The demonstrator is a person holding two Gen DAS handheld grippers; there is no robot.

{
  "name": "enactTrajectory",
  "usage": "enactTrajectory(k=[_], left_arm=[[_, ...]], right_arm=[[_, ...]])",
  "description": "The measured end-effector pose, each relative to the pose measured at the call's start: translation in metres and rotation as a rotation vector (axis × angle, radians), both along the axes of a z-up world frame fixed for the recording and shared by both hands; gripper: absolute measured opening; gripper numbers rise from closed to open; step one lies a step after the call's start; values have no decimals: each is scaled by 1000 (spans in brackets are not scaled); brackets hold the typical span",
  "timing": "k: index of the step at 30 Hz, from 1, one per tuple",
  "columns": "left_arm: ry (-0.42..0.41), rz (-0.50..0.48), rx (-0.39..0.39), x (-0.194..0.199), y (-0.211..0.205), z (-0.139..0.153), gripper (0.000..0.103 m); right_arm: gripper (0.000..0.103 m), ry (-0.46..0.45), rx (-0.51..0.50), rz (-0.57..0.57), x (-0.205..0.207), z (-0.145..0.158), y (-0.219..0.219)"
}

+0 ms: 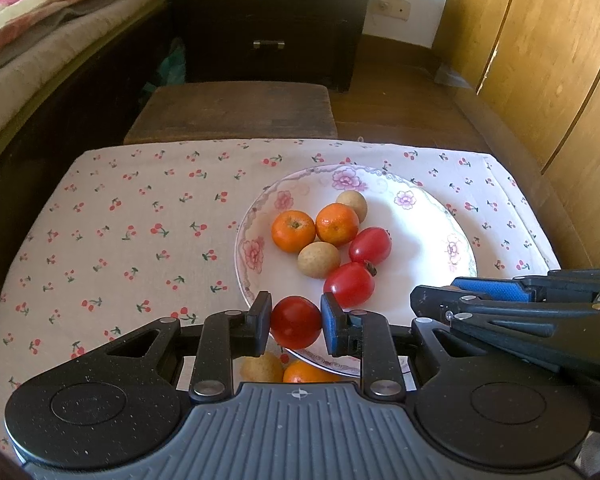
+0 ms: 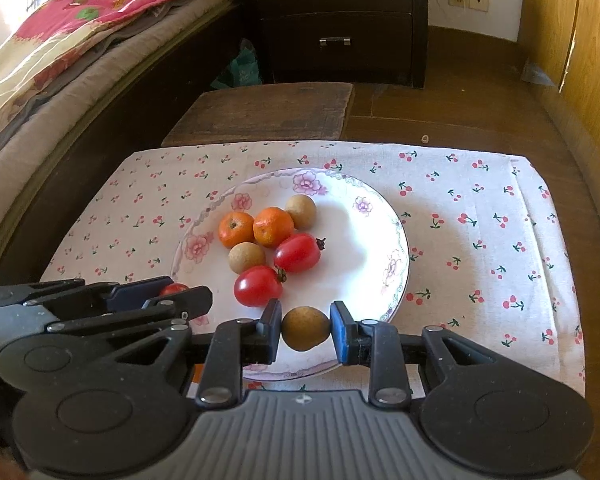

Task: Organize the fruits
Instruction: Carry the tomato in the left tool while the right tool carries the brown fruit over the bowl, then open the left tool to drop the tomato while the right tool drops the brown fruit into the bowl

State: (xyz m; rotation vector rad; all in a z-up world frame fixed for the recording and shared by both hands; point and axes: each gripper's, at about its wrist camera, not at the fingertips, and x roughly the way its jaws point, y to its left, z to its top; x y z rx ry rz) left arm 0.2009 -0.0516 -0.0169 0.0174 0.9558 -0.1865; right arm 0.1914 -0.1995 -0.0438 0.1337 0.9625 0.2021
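Red tomato (image 1: 295, 322) pinched in left gripper (image 1: 295, 322), at plate's (image 1: 420, 216) near rim. Brown longan (image 2: 305, 328) clamped in right gripper (image 2: 305, 328), over near rim too. Ahead of both claws on plate: 2 tangerines (image 1: 293, 231), 2 tomatoes (image 1: 349, 284), 2 longans (image 1: 318, 259). Cherry-print cloth (image 1: 120, 220) under plate.

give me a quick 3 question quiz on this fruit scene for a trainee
1. True or false: the left gripper is shut on a red tomato.
2. What does the right gripper hold? A) an orange B) a brown round fruit C) nothing
3. How many oranges lie together on the far part of the plate, seen from the right wrist?

Key
1. True.
2. B: the brown round fruit sits between its pads, over the plate's near rim.
3. Two, side by side: one orange and another orange.
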Motion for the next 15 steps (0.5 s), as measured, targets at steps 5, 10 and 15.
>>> enactTrajectory(k=[5,10,15], left_arm=[[10,1,-10,1,-1,-3,33],[10,5,-12,1,-1,-3,34],[10,5,-12,1,-1,-3,35]], right_arm=[[30,6,0,-6,1,-3,-1],[30,4,1,-12,1,-3,-1],[30,1,-10,-18,1,-3,-1]])
